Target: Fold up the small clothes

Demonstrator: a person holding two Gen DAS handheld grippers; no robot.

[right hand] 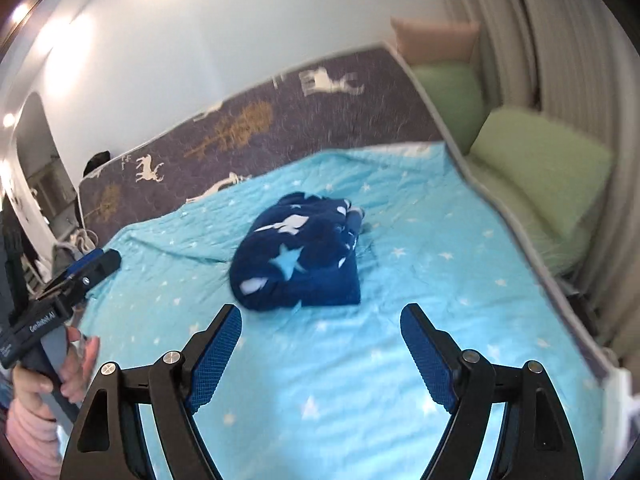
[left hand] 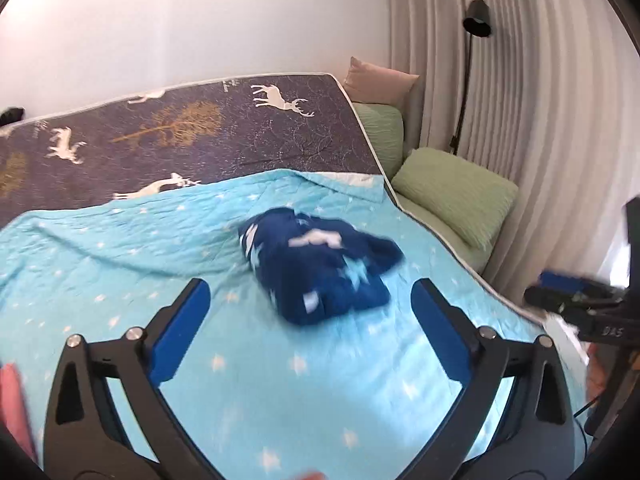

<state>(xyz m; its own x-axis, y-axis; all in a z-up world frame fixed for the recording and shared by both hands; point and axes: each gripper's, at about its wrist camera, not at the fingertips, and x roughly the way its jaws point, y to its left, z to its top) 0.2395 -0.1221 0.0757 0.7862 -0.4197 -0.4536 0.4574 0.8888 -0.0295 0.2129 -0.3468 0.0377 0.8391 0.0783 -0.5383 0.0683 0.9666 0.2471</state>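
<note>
A small dark blue garment with white and light blue stars point(left hand: 320, 266) lies bunched in a heap on the light blue star-print quilt point(left hand: 120, 280); it also shows in the right wrist view point(right hand: 298, 252). My left gripper point(left hand: 310, 304) is open and empty, held above the quilt just short of the garment. My right gripper point(right hand: 322, 326) is open and empty, also just short of the garment. The left gripper shows from the side in the right wrist view point(right hand: 100, 262), and the right one at the right edge of the left wrist view point(left hand: 560, 294).
The quilt lies on a dark bed cover with deer and tree prints point(left hand: 200, 128). Green cushions point(left hand: 456, 196) and a pink pillow point(left hand: 378, 80) sit to the right beside grey curtains point(left hand: 520, 80). A black floor lamp point(left hand: 476, 20) stands there. White wall behind.
</note>
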